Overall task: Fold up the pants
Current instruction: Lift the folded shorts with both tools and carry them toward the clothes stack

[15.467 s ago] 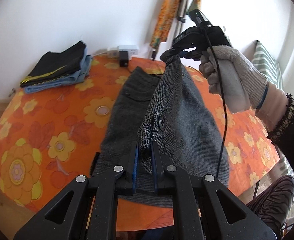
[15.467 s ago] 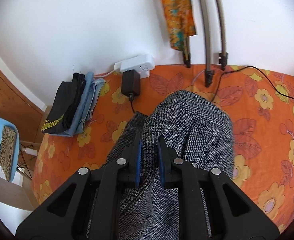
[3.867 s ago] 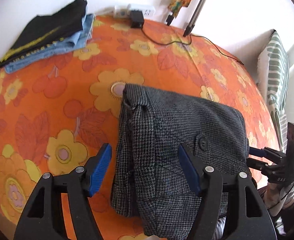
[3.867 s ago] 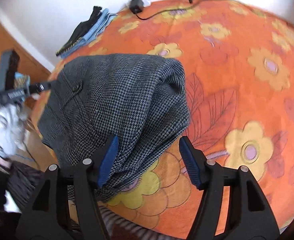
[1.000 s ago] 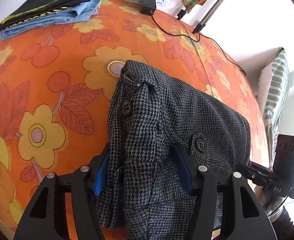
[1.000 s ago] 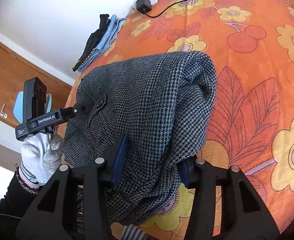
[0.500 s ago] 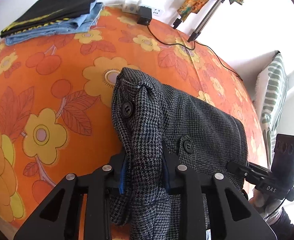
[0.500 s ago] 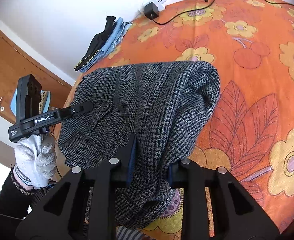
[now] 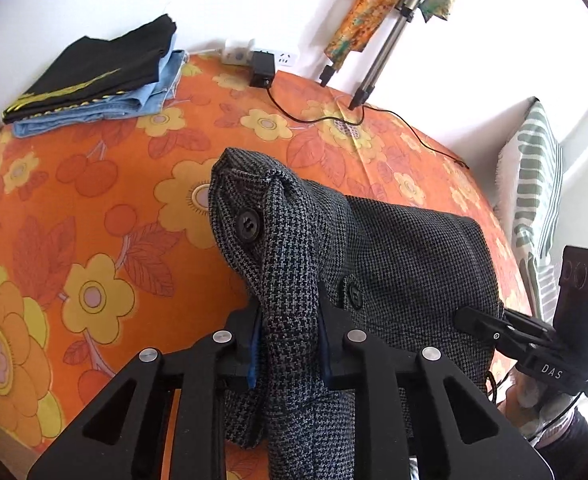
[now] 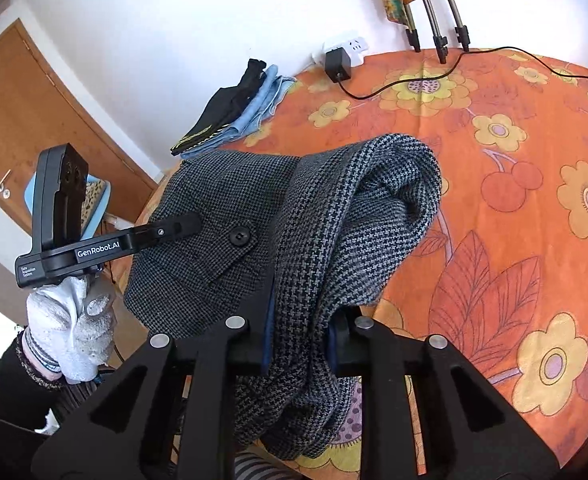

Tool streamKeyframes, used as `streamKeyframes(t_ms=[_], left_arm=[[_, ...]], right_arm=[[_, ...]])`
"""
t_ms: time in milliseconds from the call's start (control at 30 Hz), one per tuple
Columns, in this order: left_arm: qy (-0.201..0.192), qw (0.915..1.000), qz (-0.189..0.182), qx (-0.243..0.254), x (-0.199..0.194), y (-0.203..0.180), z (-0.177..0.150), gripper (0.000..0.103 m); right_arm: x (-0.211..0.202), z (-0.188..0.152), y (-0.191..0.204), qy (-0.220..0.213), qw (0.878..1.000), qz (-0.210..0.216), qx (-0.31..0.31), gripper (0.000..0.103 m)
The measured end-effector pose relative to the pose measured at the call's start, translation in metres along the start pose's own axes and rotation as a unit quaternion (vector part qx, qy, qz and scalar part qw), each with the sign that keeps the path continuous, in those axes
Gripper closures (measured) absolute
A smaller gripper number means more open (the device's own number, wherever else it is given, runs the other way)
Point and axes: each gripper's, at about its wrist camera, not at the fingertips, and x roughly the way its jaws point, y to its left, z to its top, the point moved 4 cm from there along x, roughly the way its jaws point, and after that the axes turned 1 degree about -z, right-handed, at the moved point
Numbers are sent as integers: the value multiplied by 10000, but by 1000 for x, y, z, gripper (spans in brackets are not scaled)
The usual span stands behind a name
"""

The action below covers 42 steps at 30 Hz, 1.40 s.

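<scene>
Pants [image 9: 406,264] now bunched higher (off the cloth [image 9: 94,208]), between both clamped grippers [image 9: 288,354] [image 10: 298,344].

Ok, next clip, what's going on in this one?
A person with a handheld gripper in each hand is folding grey houndstooth pants on a table with an orange floral cloth. The left gripper and the right gripper are each shut on a bunched edge of the folded bundle, at opposite ends, lifting those edges. A stack of folded clothes sits at the far corner by the wall.
</scene>
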Motion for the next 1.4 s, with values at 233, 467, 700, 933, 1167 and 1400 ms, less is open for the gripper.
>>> streamKeyframes(t_ms=[233,467,700,933,1167,1400], left_arm=[[-223,9995,47,207,-9,-10,6,83],[-638,9978,-34,166,-34,-10,29,83],[-995,9950,-1,75,-59,4,50,83],[-1386,9903,125,-37,-84,33,79,83],[-1955,9789,314,-504,-108,75,112,84],[-2289,9700,628,-520,-132,121,154,84]], right_arm=[[-2,5,7,-67,9999,-57,-116,84],[-19,33,27,-407,9984,-81,-383,84],[-19,65,60,-541,9956,-78,-760,84],[-5,103,92,-682,9910,-17,-1153,85],[24,153,135,-788,9858,97,-1477,85],[62,205,180,-916,9805,222,-1725,85]])
